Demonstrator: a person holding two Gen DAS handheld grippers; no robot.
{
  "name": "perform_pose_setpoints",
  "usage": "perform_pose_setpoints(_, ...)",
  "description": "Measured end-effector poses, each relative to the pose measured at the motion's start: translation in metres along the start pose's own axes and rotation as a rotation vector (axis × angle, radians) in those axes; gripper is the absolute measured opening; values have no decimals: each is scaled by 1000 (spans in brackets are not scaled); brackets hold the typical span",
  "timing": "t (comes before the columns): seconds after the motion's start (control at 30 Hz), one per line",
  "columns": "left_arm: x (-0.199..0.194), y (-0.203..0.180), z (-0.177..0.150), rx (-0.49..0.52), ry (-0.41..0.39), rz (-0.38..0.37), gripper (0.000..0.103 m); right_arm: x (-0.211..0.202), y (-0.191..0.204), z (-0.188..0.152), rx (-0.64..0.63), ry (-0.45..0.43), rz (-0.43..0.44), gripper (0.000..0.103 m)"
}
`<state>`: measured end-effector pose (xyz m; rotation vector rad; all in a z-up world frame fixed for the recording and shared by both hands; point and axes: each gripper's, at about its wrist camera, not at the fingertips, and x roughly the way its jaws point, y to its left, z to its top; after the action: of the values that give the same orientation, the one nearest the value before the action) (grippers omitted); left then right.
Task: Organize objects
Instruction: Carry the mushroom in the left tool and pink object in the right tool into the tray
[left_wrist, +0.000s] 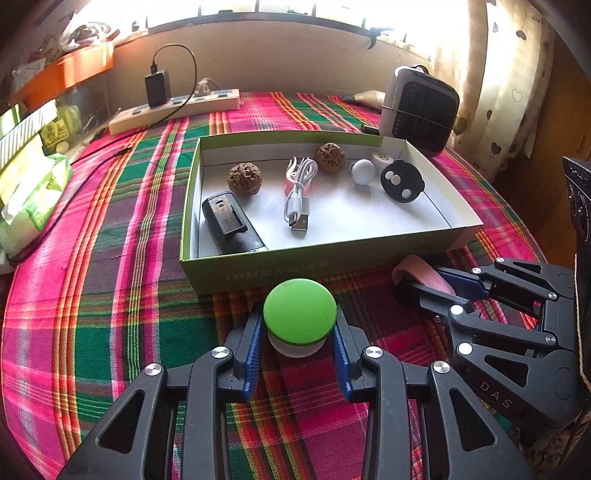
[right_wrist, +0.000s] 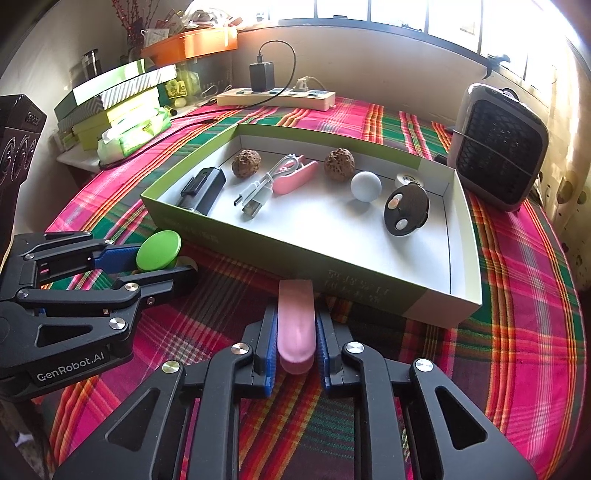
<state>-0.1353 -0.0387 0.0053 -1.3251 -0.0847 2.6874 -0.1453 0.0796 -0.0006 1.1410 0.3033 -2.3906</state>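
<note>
Sunlit plaid cloth (left_wrist: 110, 295) covers the table under a shallow green cardboard box (left_wrist: 258, 266) already holding walnuts, a cable and other small bits. Just short of its near wall, the left gripper (left_wrist: 300, 343) clamps a green-capped white round knob (left_wrist: 300, 312), and the right gripper (right_wrist: 295, 347) pinches a pink oblong plastic piece (right_wrist: 296, 325), both seemingly ready to go over the wall.

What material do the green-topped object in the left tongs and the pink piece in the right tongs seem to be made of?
Green-topped object: probably hard plastic, with a smooth, slightly glossy cap over a white base.
Pink piece: possibly soft plastic or silicone; rounded edges and a light sheen, faintly translucent. The look leaves this open.
Both are clamped, in the left tongs and right tongs.
</note>
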Motion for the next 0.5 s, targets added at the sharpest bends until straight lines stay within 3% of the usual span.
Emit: perform_pose_setpoints(0.5,-1,1,0,-3,2,3,31,-3,-1,-2,15,-4,10,19)
